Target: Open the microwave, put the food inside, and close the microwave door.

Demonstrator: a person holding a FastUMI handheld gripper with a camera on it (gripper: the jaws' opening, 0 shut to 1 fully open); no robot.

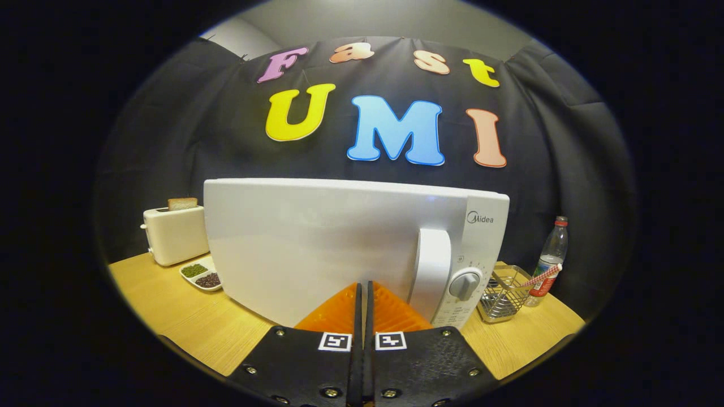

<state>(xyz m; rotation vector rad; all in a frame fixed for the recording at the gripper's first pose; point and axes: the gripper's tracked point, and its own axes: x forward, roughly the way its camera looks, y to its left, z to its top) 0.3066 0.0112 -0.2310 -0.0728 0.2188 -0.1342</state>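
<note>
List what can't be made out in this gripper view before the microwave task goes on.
- Microwave interior: hidden by its closed door.
- Panel markings around the dial: too small.
- Tips of the tongs: pressed together against the door, so whether they touch it is unclear.
- Dish contents beside the toaster: two dark heaps, too small to identify.
- Wire basket bottom: too small to make out.

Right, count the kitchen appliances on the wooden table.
2: the white microwave, door shut, just ahead of the closed gripper, and the cream toaster holding a bread slice beyond its left side. Others may be hidden behind the microwave.
</note>
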